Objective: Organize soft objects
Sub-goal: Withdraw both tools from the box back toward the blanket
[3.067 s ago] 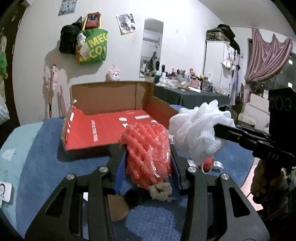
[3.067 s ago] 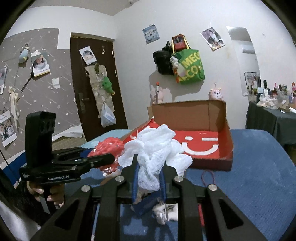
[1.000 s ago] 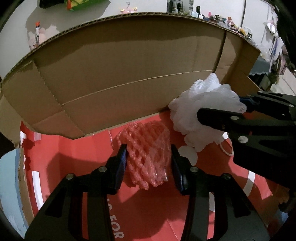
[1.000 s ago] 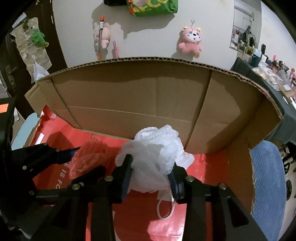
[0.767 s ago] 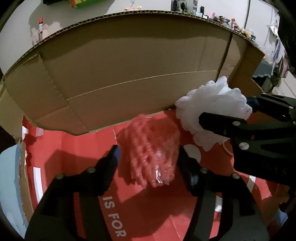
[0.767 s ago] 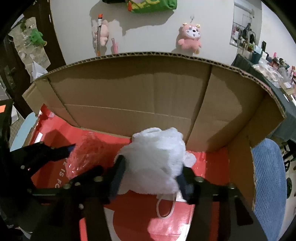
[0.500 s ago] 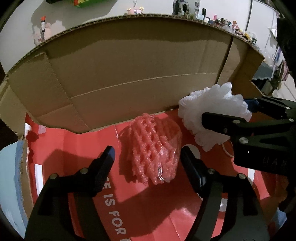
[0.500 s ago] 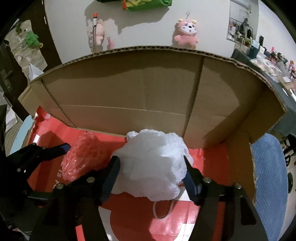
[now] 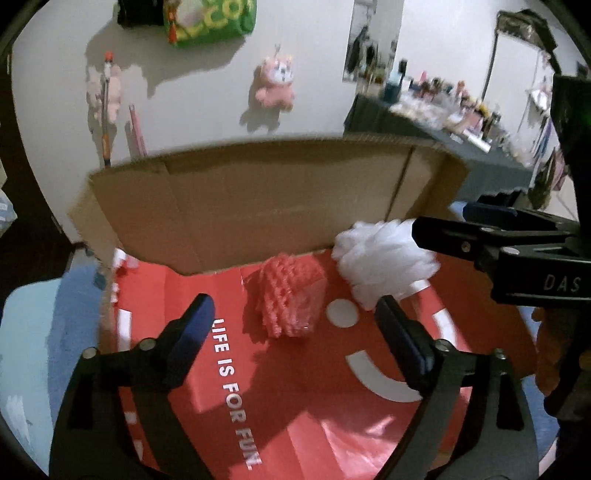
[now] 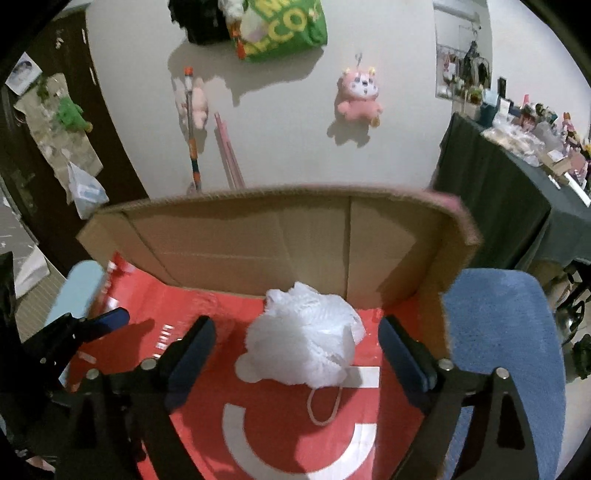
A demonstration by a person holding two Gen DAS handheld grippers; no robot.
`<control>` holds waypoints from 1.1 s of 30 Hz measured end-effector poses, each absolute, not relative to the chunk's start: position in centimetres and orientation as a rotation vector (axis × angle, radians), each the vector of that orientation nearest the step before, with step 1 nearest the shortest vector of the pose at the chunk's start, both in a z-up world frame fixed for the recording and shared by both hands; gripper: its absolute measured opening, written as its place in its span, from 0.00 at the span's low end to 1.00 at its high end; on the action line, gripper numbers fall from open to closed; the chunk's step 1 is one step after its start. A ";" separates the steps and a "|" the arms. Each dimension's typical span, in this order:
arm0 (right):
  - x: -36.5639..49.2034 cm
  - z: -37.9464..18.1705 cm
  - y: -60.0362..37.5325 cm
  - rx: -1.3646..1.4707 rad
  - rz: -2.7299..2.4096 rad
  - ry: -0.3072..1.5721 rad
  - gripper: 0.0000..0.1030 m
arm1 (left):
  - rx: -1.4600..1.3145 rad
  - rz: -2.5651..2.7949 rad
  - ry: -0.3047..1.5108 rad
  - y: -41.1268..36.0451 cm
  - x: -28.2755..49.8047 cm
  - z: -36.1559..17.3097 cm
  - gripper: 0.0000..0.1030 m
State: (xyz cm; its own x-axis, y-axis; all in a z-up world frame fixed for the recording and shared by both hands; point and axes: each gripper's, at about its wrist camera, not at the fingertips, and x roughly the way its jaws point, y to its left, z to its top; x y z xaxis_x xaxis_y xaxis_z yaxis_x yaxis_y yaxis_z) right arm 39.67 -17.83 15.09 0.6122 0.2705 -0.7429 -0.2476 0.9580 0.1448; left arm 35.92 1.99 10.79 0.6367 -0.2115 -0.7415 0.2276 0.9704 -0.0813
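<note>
Pink foam net, white pouf — in box.

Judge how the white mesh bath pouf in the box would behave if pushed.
The white mesh bath pouf looks airy and ruffled, so probably light and squashy. Its rounded shape on the smooth red box floor suggests sliding or tumbling. Its cord loop may drag behind.

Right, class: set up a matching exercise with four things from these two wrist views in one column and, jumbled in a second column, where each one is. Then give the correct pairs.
Things
1. pink foam net sleeve
2. white mesh bath pouf
3. pink plush toy
4. green tote bag

Places
A. hanging alone on the white wall above the box
B. on the red box floor, nearer the left gripper
C. at the top of the wall beside a black bag
D. on the red floor between the right gripper's opening jaws

Pairs: 1-B, 2-D, 3-A, 4-C
</note>
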 end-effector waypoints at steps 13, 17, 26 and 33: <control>27.6 25.0 -19.6 -0.029 0.313 0.570 1.00 | 0.024 -0.279 0.520 0.1 26.4 20.5 1.00; 23.2 26.3 -20.1 -0.049 0.307 0.484 1.00 | 0.022 -0.279 0.432 0.0 22.4 22.5 1.00; 13.2 27.6 -20.6 -0.061 0.313 0.333 1.00 | 0.036 -0.282 0.270 0.2 13.6 25.0 1.00; 6.1 26.6 -21.3 -0.048 0.307 0.239 1.00 | 0.026 -0.287 0.194 0.0 6.9 24.0 1.00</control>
